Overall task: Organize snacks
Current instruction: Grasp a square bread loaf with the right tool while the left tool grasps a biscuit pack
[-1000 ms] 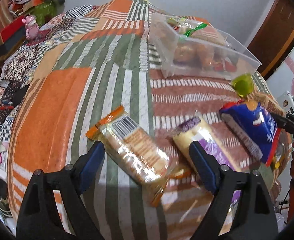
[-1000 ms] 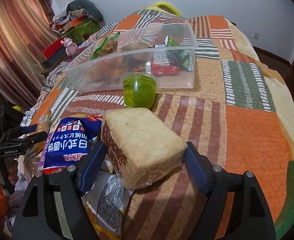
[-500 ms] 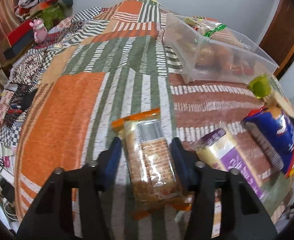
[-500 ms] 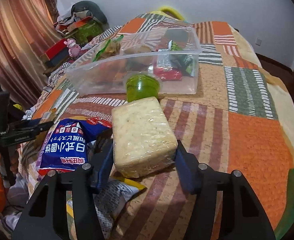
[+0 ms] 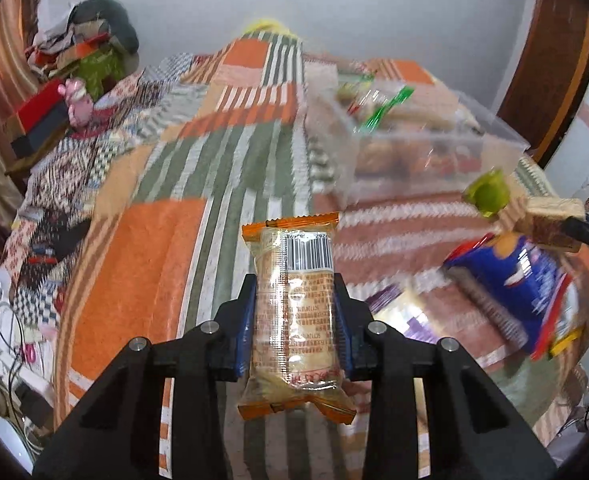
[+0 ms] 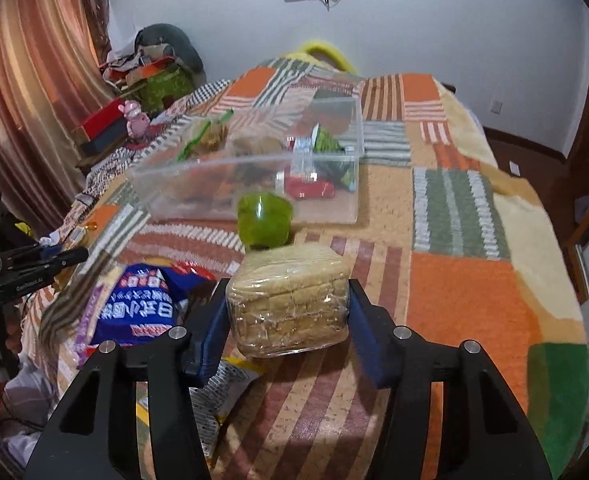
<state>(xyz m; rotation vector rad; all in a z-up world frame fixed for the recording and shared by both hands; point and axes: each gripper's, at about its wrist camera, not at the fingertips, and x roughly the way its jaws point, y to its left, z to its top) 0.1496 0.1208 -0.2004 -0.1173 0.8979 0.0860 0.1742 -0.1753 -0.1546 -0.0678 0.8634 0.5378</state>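
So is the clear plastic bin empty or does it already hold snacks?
Partly filled. Through the clear bin's wall several wrapped snacks show: a red packet, a green one and brownish items at the far end. An exact count cannot be told.

Glossy clear-film cracker packet (image 5: 294, 312); transparent plastic bin (image 6: 254, 176), woven cloth bedspread (image 6: 466, 292), matt

A bed (image 6: 470, 292) covered by a patchwork blanket of orange, green and striped squares carries everything. A clear plastic bin (image 6: 254, 184) holding snacks sits near its middle. Just beside the bin's near wall stands a green cup (image 6: 264, 226). A blue snack bag (image 6: 134, 308) and a purple-labelled packet (image 5: 406, 316) lie toward the bed's near edge.
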